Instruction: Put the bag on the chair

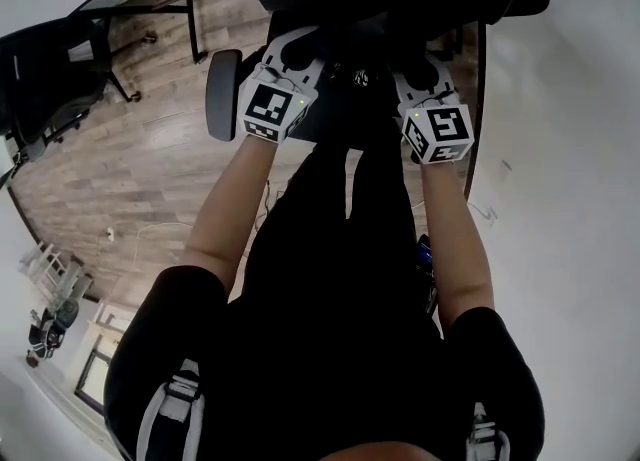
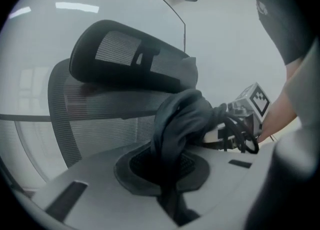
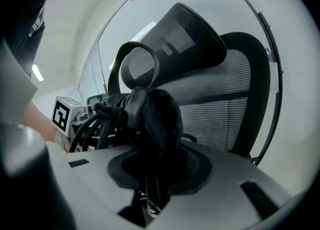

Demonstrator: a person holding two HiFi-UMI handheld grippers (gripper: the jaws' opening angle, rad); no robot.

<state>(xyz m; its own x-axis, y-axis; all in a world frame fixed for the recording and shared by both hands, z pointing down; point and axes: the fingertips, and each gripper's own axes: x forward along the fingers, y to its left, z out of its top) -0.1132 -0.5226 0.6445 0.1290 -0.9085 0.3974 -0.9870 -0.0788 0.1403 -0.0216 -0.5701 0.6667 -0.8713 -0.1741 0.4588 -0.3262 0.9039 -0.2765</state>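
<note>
Task approx. halfway, by my read: the bag (image 2: 182, 119) is up in both claws but not yet set down. Left claw (image 1: 298, 51) is pinched nearly closed on a fold of the bag's dark fabric, w/ bunched cloth rising just ahead of its jaws. Right claw (image 1: 425, 74) is clamped on the bag's black strap end from the other side, jaws a bit wider. The claws sit close together, each in sight of the other, w/ the bag gathered between them. The chair (image 3: 235, 99) is right ahead of both: its mesh back & headrest (image 2: 125, 59) fill the bkgd beyond the bag, and an armrest (image 1: 222, 94) is just left of the left claw. Can't tell if the bag's bottom touches the seat. Left to do, prob.: lower the bag onto the seat, open both claws, pull back.
</note>
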